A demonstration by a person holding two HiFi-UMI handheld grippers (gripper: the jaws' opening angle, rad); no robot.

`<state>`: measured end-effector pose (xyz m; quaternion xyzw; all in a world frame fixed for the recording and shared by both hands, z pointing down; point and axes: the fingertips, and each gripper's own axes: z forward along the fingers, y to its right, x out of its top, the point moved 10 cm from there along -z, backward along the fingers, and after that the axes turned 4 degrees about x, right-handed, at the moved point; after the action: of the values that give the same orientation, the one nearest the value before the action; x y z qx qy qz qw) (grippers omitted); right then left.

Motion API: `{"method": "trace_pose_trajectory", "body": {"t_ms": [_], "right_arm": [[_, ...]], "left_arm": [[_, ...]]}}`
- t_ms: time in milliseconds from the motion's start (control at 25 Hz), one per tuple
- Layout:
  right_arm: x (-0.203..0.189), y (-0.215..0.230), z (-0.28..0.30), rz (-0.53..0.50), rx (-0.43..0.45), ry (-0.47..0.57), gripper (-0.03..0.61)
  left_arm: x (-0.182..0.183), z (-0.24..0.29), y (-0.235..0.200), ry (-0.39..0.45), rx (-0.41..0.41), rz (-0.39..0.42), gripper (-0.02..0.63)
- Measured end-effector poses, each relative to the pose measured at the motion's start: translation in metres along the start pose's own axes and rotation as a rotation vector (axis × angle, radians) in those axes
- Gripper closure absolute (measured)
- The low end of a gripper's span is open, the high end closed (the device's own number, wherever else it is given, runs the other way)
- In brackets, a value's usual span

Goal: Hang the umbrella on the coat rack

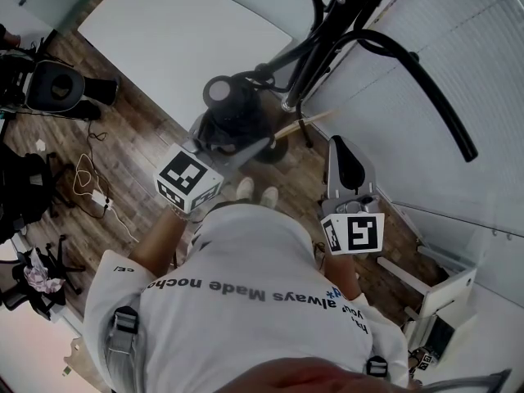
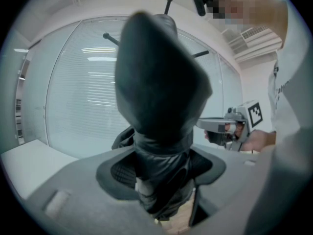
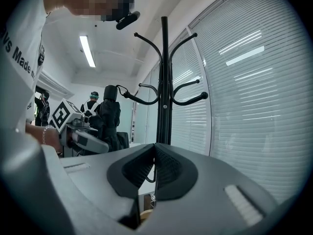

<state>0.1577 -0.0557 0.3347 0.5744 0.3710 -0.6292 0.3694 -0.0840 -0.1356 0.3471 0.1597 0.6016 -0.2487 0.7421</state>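
The folded black umbrella (image 2: 161, 97) stands upright in the left gripper (image 2: 161, 180), its long axis near vertical. In the head view its upper end shows almost end-on. The jaws stand wide and clamp its lower part from both sides. The umbrella is near the coat rack (image 3: 165, 82), to the rack's left and level with the lower of its 2 tiers of curved hooks. Slatted blinds (image 3: 244, 82) run close behind the rack on the right. A white tabletop (image 1: 180, 39) edge lies beyond the umbrella, and wood floor (image 1: 139, 137) spreads to the left. The right gripper (image 3: 154, 153) points level toward the rack, its jaws closed together with nothing held.
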Motion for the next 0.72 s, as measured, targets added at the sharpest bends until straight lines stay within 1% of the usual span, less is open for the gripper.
{"method": "trace_pose_trajectory", "body": {"t_ms": [720], "right_arm": [[-0.003,0.014,0.004,0.004,-0.023,-0.006,0.577]], "left_arm": [[-0.003,0.025,-0.016,-0.024,-0.006,-0.015,0.33]]}}
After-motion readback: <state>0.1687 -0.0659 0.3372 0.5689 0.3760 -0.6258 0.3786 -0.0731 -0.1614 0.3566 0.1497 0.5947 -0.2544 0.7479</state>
